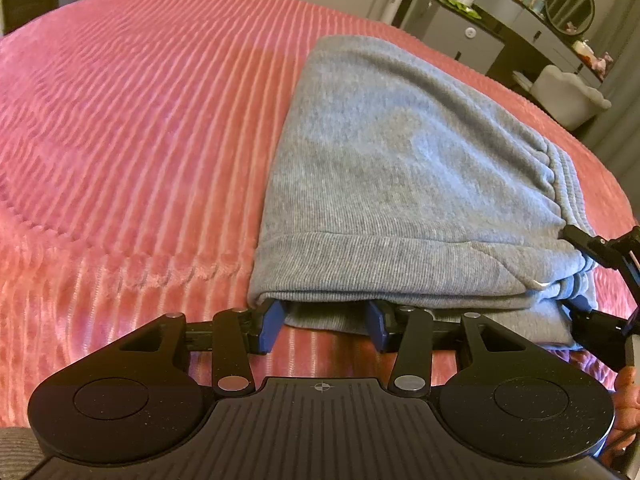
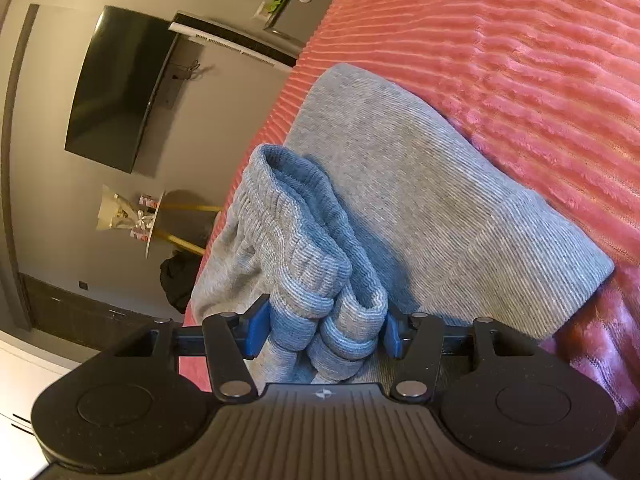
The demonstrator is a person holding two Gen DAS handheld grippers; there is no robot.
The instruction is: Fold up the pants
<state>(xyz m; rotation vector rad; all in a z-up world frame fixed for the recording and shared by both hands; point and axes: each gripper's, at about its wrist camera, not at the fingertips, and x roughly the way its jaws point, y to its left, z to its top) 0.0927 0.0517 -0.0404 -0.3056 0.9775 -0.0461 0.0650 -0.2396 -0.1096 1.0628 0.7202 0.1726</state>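
Note:
Grey pants (image 1: pixel 400 160) lie folded into a thick stack on the pink ribbed bed cover (image 1: pixel 140 120). My left gripper (image 1: pixel 325 325) sits at the stack's near edge. Its blue pads stand apart, tucked under the top layer, and pinch nothing. My right gripper (image 2: pixel 324 332) holds the bunched ribbed waistband (image 2: pixel 296 240) between its blue pads, which touch the cloth on both sides. The rest of the pants (image 2: pixel 420 208) spreads beyond it. In the left wrist view the right gripper (image 1: pixel 580 276) straddles the stack's right end.
The bed's edge (image 2: pixel 256 168) runs close beside the waistband, and the floor drops off past it. A dresser (image 1: pixel 472 36) with small items and a white chair (image 1: pixel 568 92) stand beyond the bed. A wall TV (image 2: pixel 116 88) and a small round table (image 2: pixel 156 224) show past the edge.

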